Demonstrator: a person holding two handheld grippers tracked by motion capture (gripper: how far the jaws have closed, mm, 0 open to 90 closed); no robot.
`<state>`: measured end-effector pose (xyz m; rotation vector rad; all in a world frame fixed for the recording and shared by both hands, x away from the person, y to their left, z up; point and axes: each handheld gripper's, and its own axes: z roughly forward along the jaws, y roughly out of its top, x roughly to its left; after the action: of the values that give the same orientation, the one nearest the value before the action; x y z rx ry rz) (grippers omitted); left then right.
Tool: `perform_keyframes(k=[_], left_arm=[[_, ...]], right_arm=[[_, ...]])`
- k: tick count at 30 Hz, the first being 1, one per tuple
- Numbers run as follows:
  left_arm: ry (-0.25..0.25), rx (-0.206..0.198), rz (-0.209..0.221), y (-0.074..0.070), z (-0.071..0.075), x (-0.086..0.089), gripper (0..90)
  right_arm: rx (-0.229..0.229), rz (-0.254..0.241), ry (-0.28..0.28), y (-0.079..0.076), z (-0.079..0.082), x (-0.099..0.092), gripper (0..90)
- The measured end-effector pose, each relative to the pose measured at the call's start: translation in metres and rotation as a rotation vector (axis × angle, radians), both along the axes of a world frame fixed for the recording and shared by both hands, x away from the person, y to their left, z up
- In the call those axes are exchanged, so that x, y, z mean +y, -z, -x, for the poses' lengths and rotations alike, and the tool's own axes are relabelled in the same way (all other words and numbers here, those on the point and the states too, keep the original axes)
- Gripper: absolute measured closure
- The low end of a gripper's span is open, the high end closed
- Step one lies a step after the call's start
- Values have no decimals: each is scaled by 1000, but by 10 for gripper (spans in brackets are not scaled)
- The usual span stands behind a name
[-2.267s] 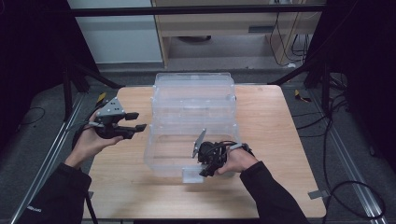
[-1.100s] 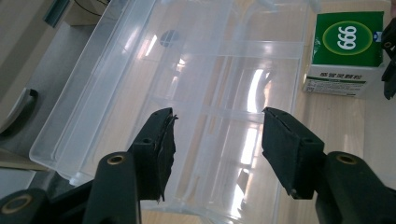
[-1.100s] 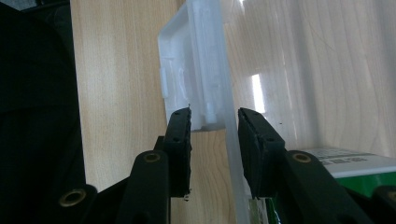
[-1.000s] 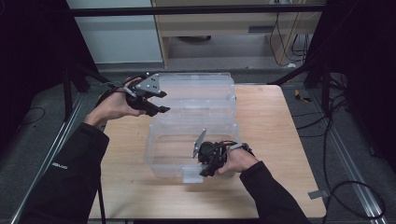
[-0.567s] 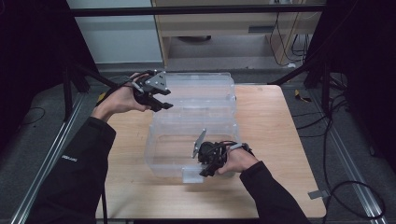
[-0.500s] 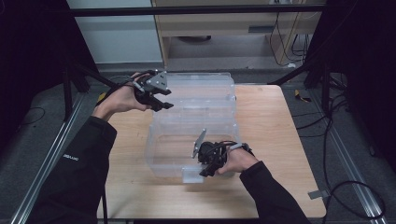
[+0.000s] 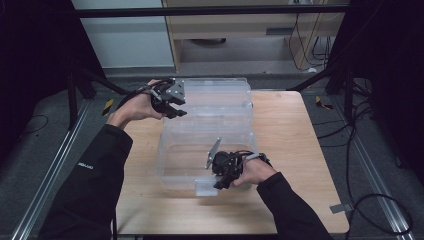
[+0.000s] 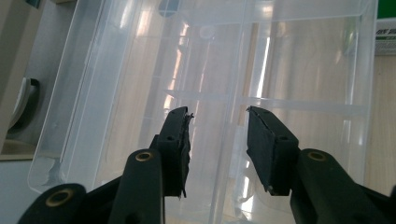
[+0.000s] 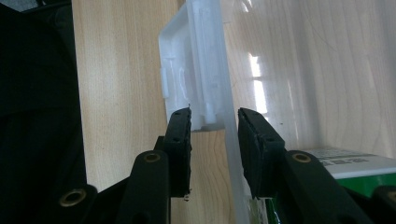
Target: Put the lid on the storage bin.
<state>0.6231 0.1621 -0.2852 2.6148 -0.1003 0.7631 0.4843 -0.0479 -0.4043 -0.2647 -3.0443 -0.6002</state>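
A clear plastic storage box (image 7: 167, 150) stands on the wooden table (image 7: 290, 125), its clear lid (image 7: 220, 92) lying open behind it. My left gripper (image 7: 180, 111) hovers at the lid's far left corner. Its jaws have just been closing but still stand apart over the clear plastic (image 8: 217, 114), and I cannot tell that the pads press on anything. My right gripper (image 7: 219, 184) sits at the box's near edge. Its jaws (image 9: 214, 114) straddle the front wall (image 9: 231, 140) with the white latch (image 9: 187, 70) and hold it.
A green-and-white package (image 9: 345, 163) lies inside the box by the right jaw. Its printed edge (image 8: 385, 18) also appears beyond the lid. A cabinet (image 7: 240, 25) stands behind the table, and cables (image 7: 350, 135) run over the floor at the right.
My left hand has come from the table's left side up to the lid's far left corner and sunk a little. The right hand has kept still on the front wall.
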Motion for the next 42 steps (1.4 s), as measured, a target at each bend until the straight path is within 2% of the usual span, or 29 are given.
perform_keyframes(k=[4, 9, 13, 21, 26, 28, 38, 42], left_arm=[[-8, -13, -13, 3, -1, -4, 593], [-12, -2, -46, 8, -1, -10, 634], [-13, -2, -53, 11, -2, -13, 671], [-10, 22, -78, 16, -1, -18, 744], [-11, 22, -92, 15, 1, -21, 783], [-15, 43, -104, 15, 2, -22, 794], [-20, 76, -141, 13, 6, -30, 847], [-19, 71, -150, 11, 8, -31, 859]], right_arm=[[2, 4, -3, 0, 0, 0, 657], [-1, 1, -6, 0, 0, 0, 658], [-2, 3, -5, 0, 0, 0, 658], [1, 0, 1, 0, 0, 0, 658], [1, 2, -2, 0, 0, 0, 659], [-4, 5, -3, 0, 0, 0, 659], [-9, 0, 8, 0, 0, 0, 662], [-4, 1, 19, 0, 1, 0, 663]])
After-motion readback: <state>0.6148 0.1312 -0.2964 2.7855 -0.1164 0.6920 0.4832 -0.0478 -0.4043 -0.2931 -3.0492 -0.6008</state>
